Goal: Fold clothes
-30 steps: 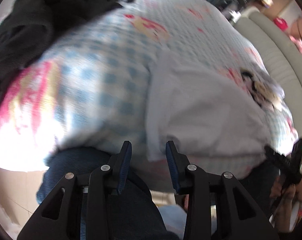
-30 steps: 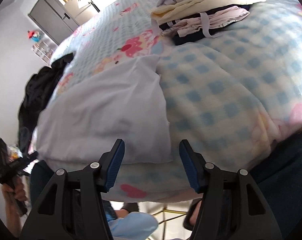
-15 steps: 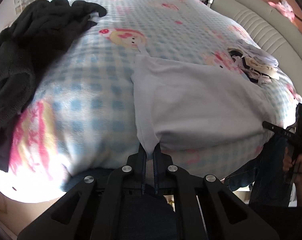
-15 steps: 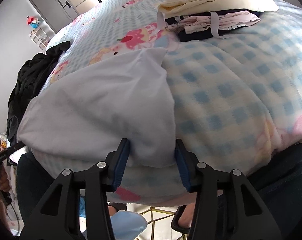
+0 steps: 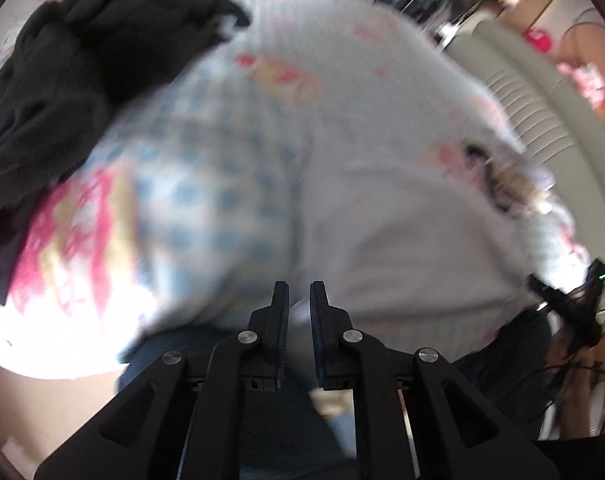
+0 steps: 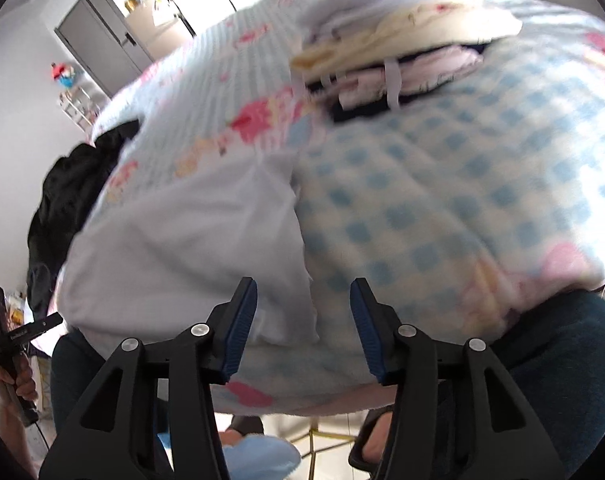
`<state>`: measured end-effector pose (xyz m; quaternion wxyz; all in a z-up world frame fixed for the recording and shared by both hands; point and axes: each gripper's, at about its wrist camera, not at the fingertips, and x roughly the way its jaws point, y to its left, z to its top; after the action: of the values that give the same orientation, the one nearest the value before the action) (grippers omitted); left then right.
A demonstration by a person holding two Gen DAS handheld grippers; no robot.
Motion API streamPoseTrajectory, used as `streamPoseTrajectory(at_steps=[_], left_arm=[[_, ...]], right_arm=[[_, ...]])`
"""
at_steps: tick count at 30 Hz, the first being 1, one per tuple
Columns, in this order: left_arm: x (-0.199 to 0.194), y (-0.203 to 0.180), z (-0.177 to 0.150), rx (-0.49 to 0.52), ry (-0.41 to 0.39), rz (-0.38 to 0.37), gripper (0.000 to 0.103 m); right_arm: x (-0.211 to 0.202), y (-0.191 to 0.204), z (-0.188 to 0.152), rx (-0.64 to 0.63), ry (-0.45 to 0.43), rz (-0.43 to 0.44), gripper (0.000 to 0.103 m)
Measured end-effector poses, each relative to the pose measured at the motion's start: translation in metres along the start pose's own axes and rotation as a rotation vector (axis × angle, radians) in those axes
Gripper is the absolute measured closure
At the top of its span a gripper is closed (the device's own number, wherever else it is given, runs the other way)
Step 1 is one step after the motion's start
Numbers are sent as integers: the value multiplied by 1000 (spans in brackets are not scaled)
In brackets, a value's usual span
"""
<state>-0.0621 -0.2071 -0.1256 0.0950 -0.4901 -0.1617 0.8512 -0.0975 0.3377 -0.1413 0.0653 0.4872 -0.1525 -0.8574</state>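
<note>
Fold in progress on a bedroom bed (image 6: 482, 184): a white garment (image 6: 174, 248) lies flat on the blue-check blanket, near edge along the mattress front, prob. laid out so both near corners can be reached at once; left gripper (image 5: 299, 300) sits at the near-left corner w/ fingers almost pressed together, a thin gap showing; view too blurred to tell if cloth is pinched; right gripper (image 6: 303, 308) is spread wide, straddling the near-right corner, nothing gripped yet; judging by that, the next move is a close on that corner, then a lift to fold; a stack (image 6: 398, 48) of folded clothes sits further back to the right, likely the done pile; a dark heap (image 5: 82, 64) waits at the left, well apart; no containers in view.
</note>
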Motion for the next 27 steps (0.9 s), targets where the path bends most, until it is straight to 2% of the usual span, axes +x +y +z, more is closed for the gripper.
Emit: streamPoseTrajectory(at_steps=[3, 4, 5, 8, 10, 13, 17, 19, 23, 24, 27], left_arm=[[6, -26, 4, 60, -35, -60, 87], [14, -32, 4, 81, -15, -52, 77], [23, -34, 4, 93, 11, -17, 70], [46, -25, 2, 75, 88, 105, 70], [46, -9, 1, 4, 97, 138, 70], [32, -3, 6, -45, 42, 110, 70], [23, -43, 28, 62, -57, 46, 67], [32, -64, 42, 113, -76, 0, 61], [73, -92, 52, 155, -27, -37, 60], [85, -96, 53, 160, -11, -23, 60], [106, -94, 52, 164, 31, 124, 65]], right_arm=[[7, 14, 2, -62, 17, -22, 53], [10, 19, 2, -82, 25, -31, 53], [18, 22, 0, -99, 46, -54, 53], [33, 21, -3, -111, 96, -98, 53], [31, 9, -2, -62, 103, -91, 50], [19, -3, 6, -27, 87, -81, 48], [-3, 15, 33, -138, -10, -109, 47], [-7, 23, 50, -155, -41, -82, 43], [14, 45, 65, -173, -29, -21, 43], [24, 49, 62, -178, -12, -10, 43], [53, 50, 52, -171, 36, -23, 43]])
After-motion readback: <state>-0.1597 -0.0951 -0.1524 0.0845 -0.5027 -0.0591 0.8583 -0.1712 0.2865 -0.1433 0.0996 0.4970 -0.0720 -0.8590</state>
